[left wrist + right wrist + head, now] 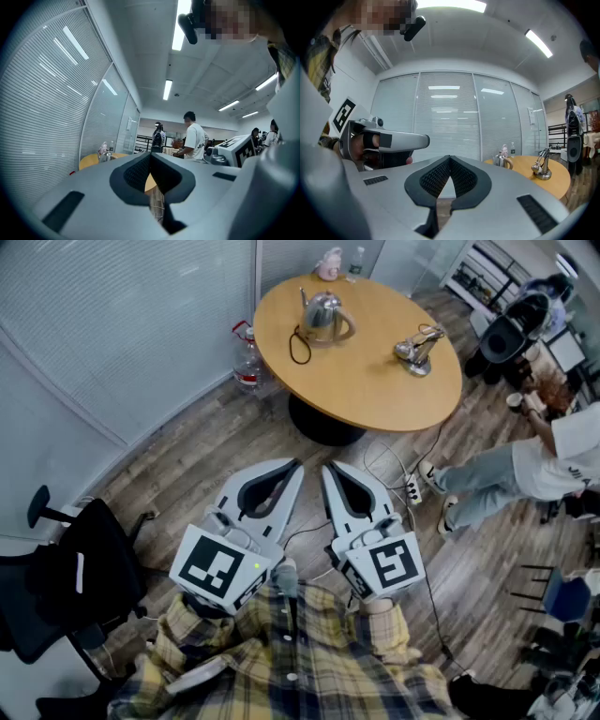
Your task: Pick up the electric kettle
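- Left gripper (293,469), right gripper (330,472): you are holding both level, side by side, jaws closed tip to tip and gripping nothing.
- Electric kettle (323,317): standing near the far left edge of the round counter (375,395), well apart from both grippers.
- Step: approaching.
- Next: stepping closer and opening one gripper for the handle.

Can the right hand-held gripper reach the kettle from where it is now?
Probably not yet: the kettle stands on the table, across floor from the right hand-held gripper, whose jaws are shut. Nothing seems in the way.
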`<move>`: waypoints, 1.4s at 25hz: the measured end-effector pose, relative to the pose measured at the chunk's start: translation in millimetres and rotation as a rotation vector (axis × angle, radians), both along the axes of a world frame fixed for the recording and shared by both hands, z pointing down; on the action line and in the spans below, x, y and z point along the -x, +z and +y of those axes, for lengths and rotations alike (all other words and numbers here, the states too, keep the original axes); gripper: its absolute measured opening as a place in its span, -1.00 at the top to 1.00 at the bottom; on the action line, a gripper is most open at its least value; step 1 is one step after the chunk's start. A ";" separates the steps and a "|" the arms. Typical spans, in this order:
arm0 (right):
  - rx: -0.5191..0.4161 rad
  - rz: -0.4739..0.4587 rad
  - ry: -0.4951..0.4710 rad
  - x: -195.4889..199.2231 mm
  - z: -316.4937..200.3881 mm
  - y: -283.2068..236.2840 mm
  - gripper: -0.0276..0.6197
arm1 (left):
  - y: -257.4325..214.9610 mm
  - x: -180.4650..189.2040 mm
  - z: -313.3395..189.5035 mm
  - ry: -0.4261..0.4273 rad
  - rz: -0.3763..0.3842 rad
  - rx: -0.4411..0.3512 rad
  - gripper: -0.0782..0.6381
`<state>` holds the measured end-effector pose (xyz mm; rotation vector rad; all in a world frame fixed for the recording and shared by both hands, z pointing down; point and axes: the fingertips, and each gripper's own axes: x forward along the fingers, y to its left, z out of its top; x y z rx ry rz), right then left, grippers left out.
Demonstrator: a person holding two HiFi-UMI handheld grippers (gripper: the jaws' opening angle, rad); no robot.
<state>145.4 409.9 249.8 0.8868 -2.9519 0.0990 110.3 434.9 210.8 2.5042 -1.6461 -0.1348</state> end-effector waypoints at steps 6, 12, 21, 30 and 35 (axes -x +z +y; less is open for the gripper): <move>-0.007 -0.005 -0.015 2.3 1.5 -3.9 0.82 | 0.7 -0.3 1.5 -0.005 0.007 0.011 0.77; -0.006 -0.004 -0.027 1.2 6.0 -2.8 0.82 | 1.7 -0.6 4.2 -0.017 0.002 0.005 0.77; 0.020 -0.012 -0.039 -12.2 12.0 10.3 0.82 | 9.7 -4.4 14.2 -0.058 0.010 0.015 0.77; 0.046 -0.010 -0.059 -2.8 -1.7 17.3 0.82 | 10.8 5.7 -2.3 -0.081 0.004 0.012 0.77; 0.054 -0.007 -0.048 15.9 -27.4 23.5 0.82 | 12.9 22.6 -32.8 -0.066 0.012 0.011 0.77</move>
